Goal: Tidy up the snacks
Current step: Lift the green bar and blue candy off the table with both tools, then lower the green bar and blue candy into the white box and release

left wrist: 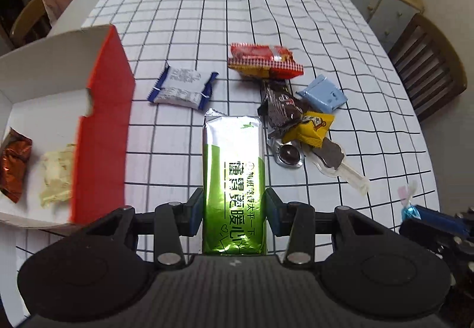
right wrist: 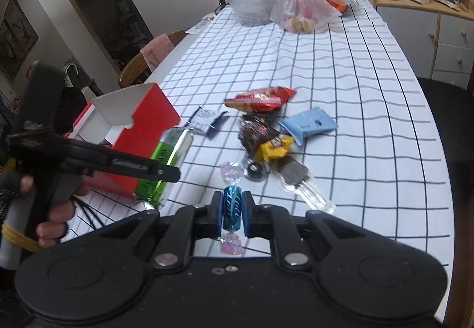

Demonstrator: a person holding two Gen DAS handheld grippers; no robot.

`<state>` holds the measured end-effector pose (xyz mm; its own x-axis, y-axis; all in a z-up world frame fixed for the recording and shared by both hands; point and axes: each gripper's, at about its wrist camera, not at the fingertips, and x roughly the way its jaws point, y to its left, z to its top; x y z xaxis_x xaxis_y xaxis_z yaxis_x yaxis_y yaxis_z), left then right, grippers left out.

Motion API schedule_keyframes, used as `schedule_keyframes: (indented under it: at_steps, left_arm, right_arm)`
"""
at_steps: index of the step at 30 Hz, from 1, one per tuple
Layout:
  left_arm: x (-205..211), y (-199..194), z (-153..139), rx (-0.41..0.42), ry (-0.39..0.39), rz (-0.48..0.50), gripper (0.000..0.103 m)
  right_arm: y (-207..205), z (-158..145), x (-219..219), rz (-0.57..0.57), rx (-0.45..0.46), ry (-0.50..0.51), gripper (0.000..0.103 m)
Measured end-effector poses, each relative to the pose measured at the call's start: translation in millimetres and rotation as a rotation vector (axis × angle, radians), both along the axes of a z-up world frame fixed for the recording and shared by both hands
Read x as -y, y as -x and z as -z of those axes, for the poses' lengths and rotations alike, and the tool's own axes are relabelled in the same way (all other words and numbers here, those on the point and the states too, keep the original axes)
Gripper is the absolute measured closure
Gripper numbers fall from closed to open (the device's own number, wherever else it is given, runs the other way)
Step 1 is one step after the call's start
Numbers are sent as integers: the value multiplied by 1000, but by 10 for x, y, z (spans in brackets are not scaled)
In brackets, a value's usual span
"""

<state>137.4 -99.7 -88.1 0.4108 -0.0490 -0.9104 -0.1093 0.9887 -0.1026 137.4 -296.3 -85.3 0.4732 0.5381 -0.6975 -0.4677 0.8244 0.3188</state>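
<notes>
1. Gripping a long green foil snack bar (left wrist: 234, 188) between its two pads, the left gripper (left wrist: 234, 214) is closed on the bar's near half, and the bar points away over the checked tablecloth (left wrist: 296, 17).
2. Just left of that bar stands an open red and white box (left wrist: 103, 120); a brown foil sweet (left wrist: 13, 163) and a pale crumpled wrapper (left wrist: 56, 177) lie inside it.
3. The right gripper (right wrist: 233, 214) is clamped on a blue twist-wrapped candy (right wrist: 232, 209), held upright with clear frilled ends above and below the pads.
4. Loose snacks lie on the cloth beyond: a white and blue packet (left wrist: 182, 86), a red packet (left wrist: 265, 61) farther off, then a light blue packet (left wrist: 323, 94), a dark brown wrapper (left wrist: 281, 111) and a yellow candy (left wrist: 311, 128) bunched together to the right.
5. At the far end sit clear plastic bags (right wrist: 299, 8).
</notes>
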Motion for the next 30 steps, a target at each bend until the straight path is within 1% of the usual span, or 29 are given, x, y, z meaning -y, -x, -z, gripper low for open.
schedule_keyframes:
  at_steps: [8,14,23,30]
  left_arm:
    - [-436,277,-416,65,35,3,61]
    - [-806,444,-627,115,35,-9,61]
    - [-1439,596,-770,147,10,-46,61]
    - [-1975,621,-755,146,-13,-76,61]
  right_arm:
    - [88,-227,-490,-41,53,12,92]
    - [131,-356,-948,-73,85,21,92]
    - [159,-423,-1718,-135,117,33,92]
    - [38,-308,-2287,-156,101,58,92]
